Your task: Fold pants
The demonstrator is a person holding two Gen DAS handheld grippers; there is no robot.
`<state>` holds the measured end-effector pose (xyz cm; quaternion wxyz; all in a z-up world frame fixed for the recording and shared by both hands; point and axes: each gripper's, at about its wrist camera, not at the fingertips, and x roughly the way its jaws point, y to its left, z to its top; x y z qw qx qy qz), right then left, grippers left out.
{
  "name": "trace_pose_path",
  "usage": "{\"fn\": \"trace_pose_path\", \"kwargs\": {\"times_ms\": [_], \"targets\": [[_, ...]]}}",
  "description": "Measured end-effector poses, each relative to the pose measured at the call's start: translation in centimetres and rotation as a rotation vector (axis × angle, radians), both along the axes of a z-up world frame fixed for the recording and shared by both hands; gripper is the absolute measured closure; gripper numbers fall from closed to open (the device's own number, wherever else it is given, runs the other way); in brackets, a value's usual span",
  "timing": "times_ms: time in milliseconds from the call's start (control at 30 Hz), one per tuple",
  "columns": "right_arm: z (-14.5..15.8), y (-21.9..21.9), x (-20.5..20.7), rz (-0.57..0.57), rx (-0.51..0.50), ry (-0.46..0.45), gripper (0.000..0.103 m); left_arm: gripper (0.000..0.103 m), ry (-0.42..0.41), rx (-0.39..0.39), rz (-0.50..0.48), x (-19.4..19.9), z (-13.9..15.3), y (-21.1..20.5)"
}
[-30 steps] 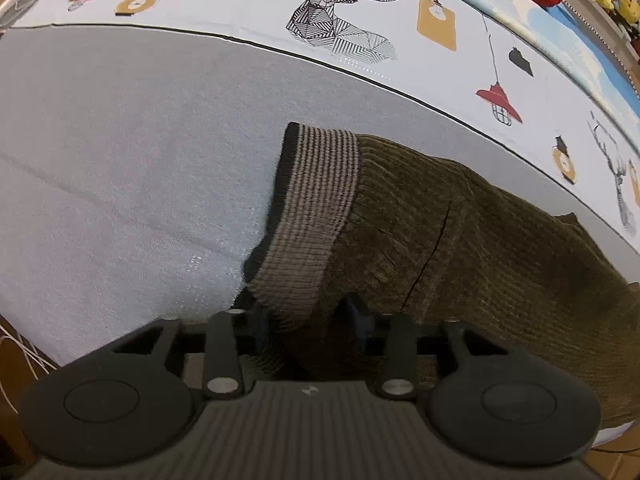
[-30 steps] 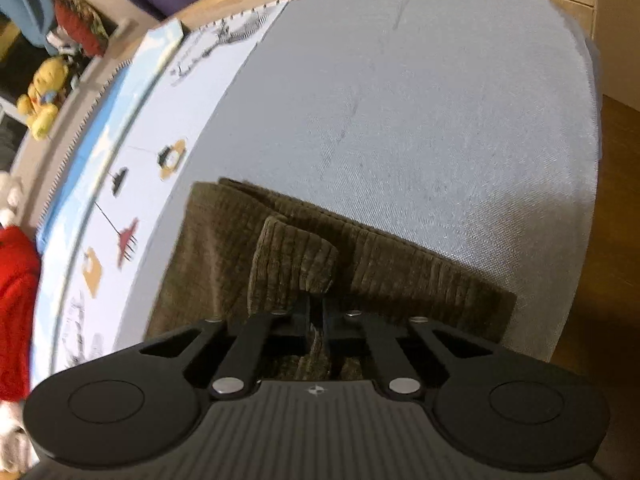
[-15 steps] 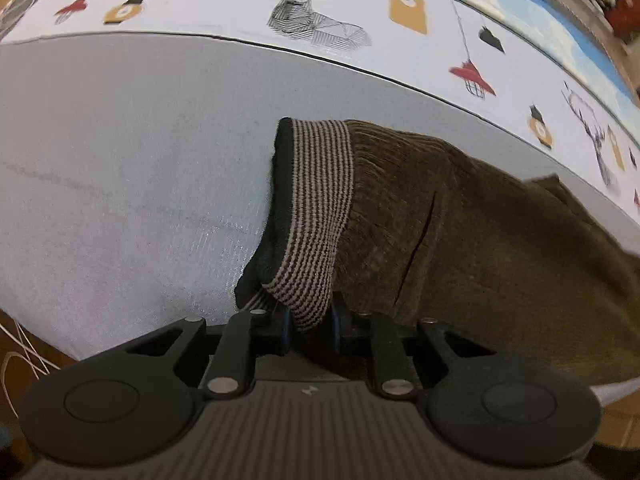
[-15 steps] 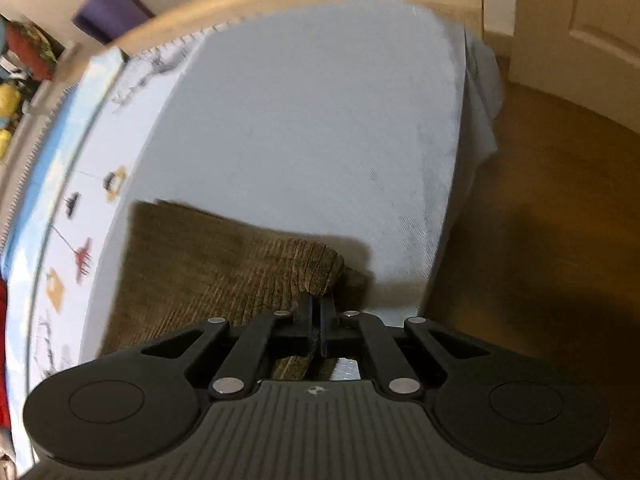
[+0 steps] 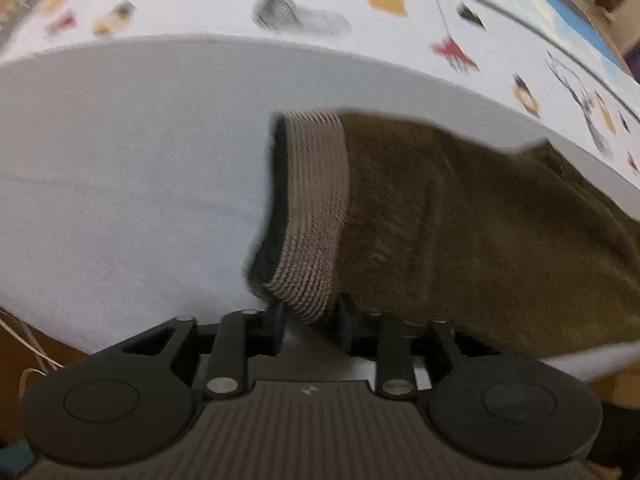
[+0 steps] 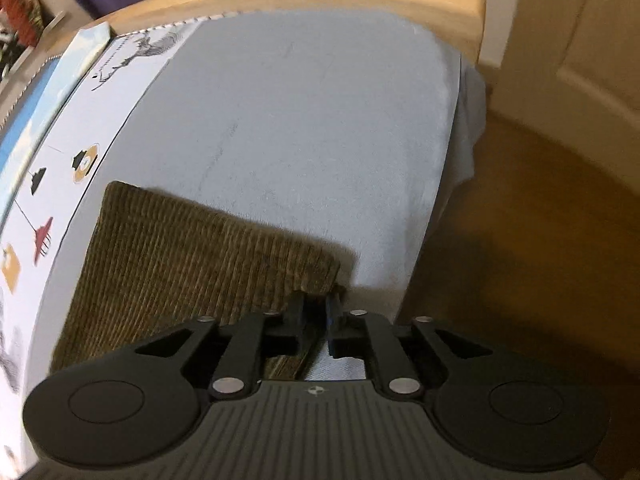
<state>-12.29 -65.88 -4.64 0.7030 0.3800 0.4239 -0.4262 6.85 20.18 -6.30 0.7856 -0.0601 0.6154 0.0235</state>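
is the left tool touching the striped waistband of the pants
Cannot tell. Left wrist view: left tool jaws, just opening, straddle the striped waistband, with blur hiding any contact.

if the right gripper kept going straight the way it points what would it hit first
Most likely the near corner of the olive corduroy pants, which sits right at the right gripper fingers, which have just been opening. Under it is the grey bedsheet. Depth is hard to judge here.

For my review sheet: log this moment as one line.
left gripper: opening off waistband | right gripper: opening at pants corner | pants folded on bed
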Motion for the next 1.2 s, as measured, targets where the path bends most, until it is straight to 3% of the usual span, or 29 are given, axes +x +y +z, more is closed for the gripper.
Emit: {"fn": "trace_pose_path", "kwargs": {"times_ms": [100, 167, 200, 267, 333, 400, 433, 467, 567, 633, 700, 733, 800, 900, 967, 1067, 1133, 1200], "targets": [[1.5, 1.4, 0.8, 0.051, -0.142, 0.012, 0.085, 0.060, -0.210, 0.170, -0.032, -0.1, 3.1, -1.0], [2.8, 2.7, 1.9, 0.145, -0.241, -0.018, 0.082, 0.060, -0.314, 0.114, -0.098, 0.1, 4.3, -2.2], [3.1, 3.4, 2.6, 0.196, -0.263, -0.044, 0.081, 0.060, -0.325, 0.070, -0.126, 0.4, 4.3, -2.7], [3.1, 4.4, 3.8, 0.307, -0.254, -0.100, 0.081, 0.060, -0.278, 0.012, -0.218, 1.0, 3.2, -4.5], [1.8, 5.4, 5.2, 0.412, -0.162, -0.115, 0.079, 0.060, -0.157, 0.041, -0.298, 1.5, 0.8, -5.8], [-1.2, 5.6, 6.2, 0.461, -0.012, -0.016, 0.073, 0.063, 0.027, 0.124, -0.314, 2.0, -2.8, -6.1], [-3.4, 5.6, 6.4, 0.456, 0.068, 0.091, 0.073, 0.063, 0.064, 0.144, -0.336, 2.0, -3.7, -6.4], [-4.2, 5.6, 6.3, 0.437, 0.085, 0.117, 0.076, 0.063, 0.044, 0.149, -0.357, 2.1, -3.4, -6.8], [-2.0, 6.3, 7.5, 0.425, -0.018, 0.067, 0.073, 0.062, -0.037, 0.110, -0.310, 2.7, -1.6, -6.7], [0.6, 8.3, 8.9, 0.491, -0.082, -0.065, 0.073, 0.062, -0.144, 0.056, -0.275, 2.9, 0.3, -6.2], [2.5, 11.1, 10.4, 0.587, -0.108, -0.178, 0.073, 0.062, -0.191, -0.011, -0.234, 3.5, 1.2, -5.8], [3.4, 13.1, 11.5, 0.653, -0.119, -0.239, 0.076, 0.062, -0.192, -0.021, -0.223, 3.8, 1.2, -5.7], [4.6, 17.1, 13.6, 0.785, -0.133, -0.329, 0.103, 0.061, -0.152, 0.037, -0.227, 4.0, 0.2, -6.1], [5.7, 23.7, 17.2, 1.002, -0.155, -0.409, 0.103, 0.063, -0.024, 0.238, -0.287, 3.7, -2.5, -7.1], [5.6, 29.0, 19.4, 1.157, -0.140, -0.448, 0.102, 0.056, -0.028, 0.251, -0.312, 4.2, -2.8, -7.7], [4.9, 35.5, 22.6, 1.340, -0.064, -0.469, 0.100, 0.053, -0.027, 0.246, -0.315, 2.9, -2.4, -7.4], [4.2, 39.5, 24.1, 1.443, -0.035, -0.462, 0.094, 0.053, -0.024, 0.239, -0.310, 2.4, -2.4, -6.9], [3.3, 42.8, 25.4, 1.517, -0.006, -0.433, 0.079, 0.053, -0.021, 0.227, -0.297, 2.8, -2.5, -6.7]]}}
